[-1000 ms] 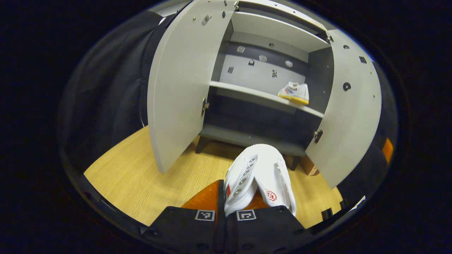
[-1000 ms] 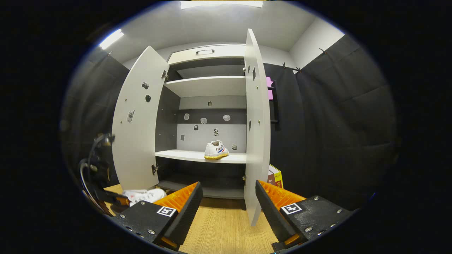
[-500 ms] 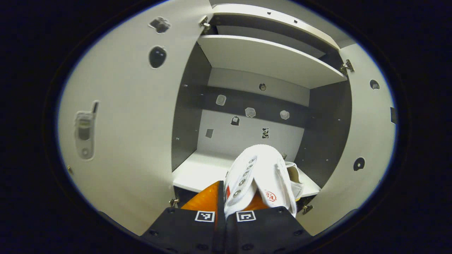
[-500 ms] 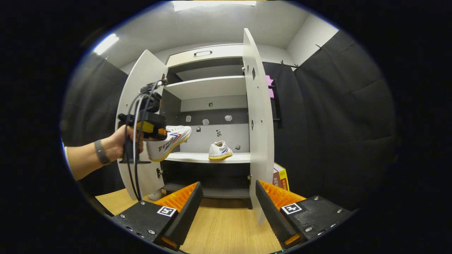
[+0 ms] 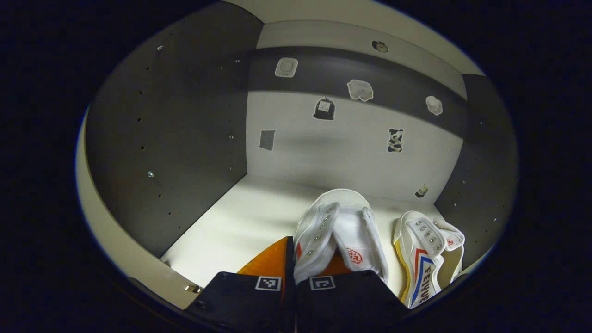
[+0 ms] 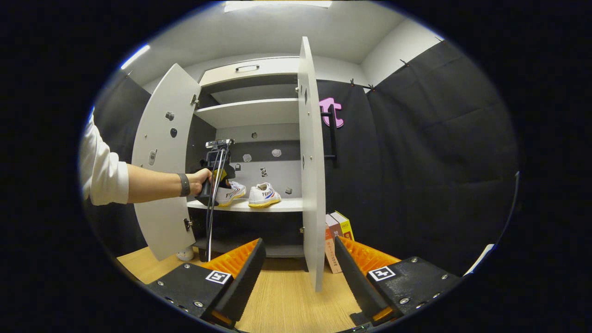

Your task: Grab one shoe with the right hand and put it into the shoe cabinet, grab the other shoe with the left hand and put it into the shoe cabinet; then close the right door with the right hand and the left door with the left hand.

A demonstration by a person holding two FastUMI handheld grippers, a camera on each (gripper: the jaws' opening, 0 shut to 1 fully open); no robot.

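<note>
— What's the left claw (image 5: 314, 266) doing?

— Pinching the white sneaker (image 5: 340, 233) at the bottom centre of the left gripper view, inside the shoe cabinet (image 6: 249, 113) over the middle shelf (image 5: 240, 222). The first sneaker (image 5: 428, 256) sits just right of it.

— And the right claw (image 6: 296, 268)?

— Spread, holding nothing, low in its view, facing the edge of the right door (image 6: 311, 162).

— Any advice?

— I'd lower the sole flat onto the shelf, clear of its neighbour, before letting go.
</note>
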